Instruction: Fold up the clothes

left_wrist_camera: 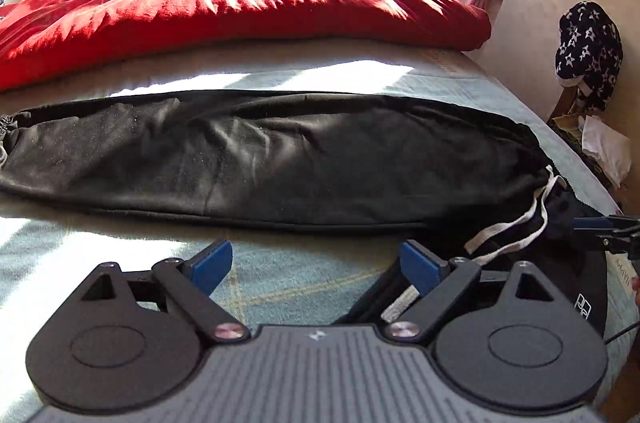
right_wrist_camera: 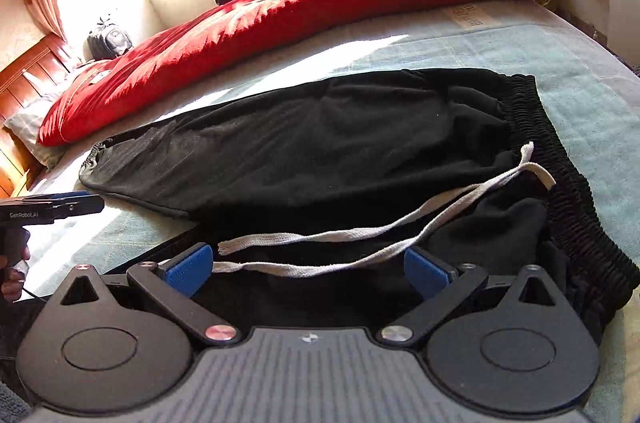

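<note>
Lying crosswise ahead of your fingers on the bed [left_wrist_camera: 100, 259], the black trousers [left_wrist_camera: 260, 155] put their waistband [right_wrist_camera: 568, 191] nearest your right gripper [right_wrist_camera: 312, 269], jaws spread empty like your left gripper [left_wrist_camera: 316, 269].

One legible marking: "GenRobot.AI" in small pale letters on the black body of the left claw [right_wrist_camera: 86, 203], seen at the left edge of the right wrist view. A label on the mattress [right_wrist_camera: 468, 15], at the far right beside the red duvet [right_wrist_camera: 320, 7], carries printed lines too small and skewed to read. In the left wrist view, a white logo and sideways lettering on a black panel [left_wrist_camera: 584, 307] at near right are not decipherable.
</note>
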Demonstrator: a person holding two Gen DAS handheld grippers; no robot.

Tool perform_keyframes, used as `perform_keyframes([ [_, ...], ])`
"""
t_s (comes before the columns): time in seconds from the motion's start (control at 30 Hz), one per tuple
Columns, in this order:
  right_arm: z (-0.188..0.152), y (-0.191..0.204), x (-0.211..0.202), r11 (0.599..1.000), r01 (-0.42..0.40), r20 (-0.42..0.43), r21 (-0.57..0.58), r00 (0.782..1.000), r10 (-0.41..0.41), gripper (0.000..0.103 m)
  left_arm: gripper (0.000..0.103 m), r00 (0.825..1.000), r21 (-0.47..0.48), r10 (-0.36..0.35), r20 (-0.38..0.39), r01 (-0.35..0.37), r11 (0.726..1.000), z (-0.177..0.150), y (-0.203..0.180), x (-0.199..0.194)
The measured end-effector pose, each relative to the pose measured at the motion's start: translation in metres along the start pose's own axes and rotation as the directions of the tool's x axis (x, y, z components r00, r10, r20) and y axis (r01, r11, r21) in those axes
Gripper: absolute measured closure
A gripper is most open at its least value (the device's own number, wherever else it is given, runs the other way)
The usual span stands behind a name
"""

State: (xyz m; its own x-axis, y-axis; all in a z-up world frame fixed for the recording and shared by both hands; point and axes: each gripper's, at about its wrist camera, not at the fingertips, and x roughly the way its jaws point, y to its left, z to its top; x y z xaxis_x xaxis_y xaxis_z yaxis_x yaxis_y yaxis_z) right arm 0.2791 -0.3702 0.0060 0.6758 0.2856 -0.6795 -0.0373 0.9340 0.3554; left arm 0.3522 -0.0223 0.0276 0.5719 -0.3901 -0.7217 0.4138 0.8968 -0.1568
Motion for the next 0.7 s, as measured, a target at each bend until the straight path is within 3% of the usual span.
perform_keyframes([
  [0.1,-0.019,0.004,0.007,0.999,0.029,-0.027,-0.023,0.999,-0.029,0.0,0.012,1.0,0.024,0.009,-0.013,-0.009,1.0,-0.018,-0.013,-0.016],
  [0.33,-0.052,0.002,0.021,1.0,0.002,-0.051,-0.03,0.999,-0.003,0.0,0.012,0.994,-0.002,-0.004,-0.107,0.004,1.0,-0.058,-0.034,-0.016],
  [0.53,-0.054,-0.01,0.022,0.999,-0.049,-0.038,0.012,0.998,0.05,0.0,0.012,0.981,-0.029,0.029,-0.191,-0.036,0.999,-0.09,-0.038,-0.007],
  [0.7,-0.037,-0.008,0.011,0.995,-0.1,-0.076,0.01,0.992,0.1,0.0,0.012,0.98,-0.092,0.079,-0.18,-0.096,0.991,-0.104,-0.03,-0.026],
])
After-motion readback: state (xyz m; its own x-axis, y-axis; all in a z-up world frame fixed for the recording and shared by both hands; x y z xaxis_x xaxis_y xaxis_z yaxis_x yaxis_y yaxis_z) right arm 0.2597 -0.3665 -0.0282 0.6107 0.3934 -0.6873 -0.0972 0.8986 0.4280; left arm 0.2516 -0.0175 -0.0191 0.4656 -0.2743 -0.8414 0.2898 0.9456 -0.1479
